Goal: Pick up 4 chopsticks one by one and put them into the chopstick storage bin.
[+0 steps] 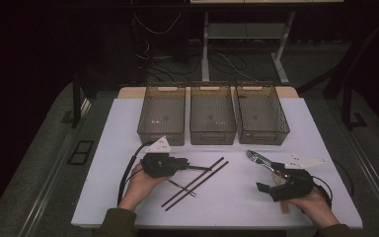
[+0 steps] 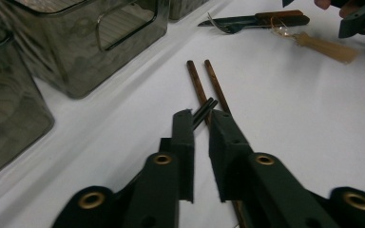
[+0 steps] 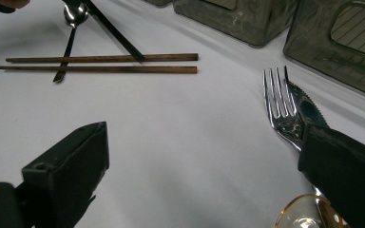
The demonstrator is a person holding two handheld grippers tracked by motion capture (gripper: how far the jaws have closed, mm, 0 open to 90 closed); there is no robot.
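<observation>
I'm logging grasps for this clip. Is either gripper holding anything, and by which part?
The left gripper pinches a thin black utensil handle near its end. The right gripper is open, holding nothing, beside the fork.

Three bins [image 1: 212, 118] stand side by side along the far edge of the bench [image 1: 113, 133]. In front of them, left of centre, two chopsticks [image 1: 197, 181] lie parallel, with a spoon [image 1: 181, 188] crossing them. To the right lie a fork [image 1: 254, 157] and knife [image 3: 309, 107] together. The left tongs [image 1: 192, 166] sit at the chopsticks, the right tongs [image 1: 271, 180] just before the fork.
</observation>
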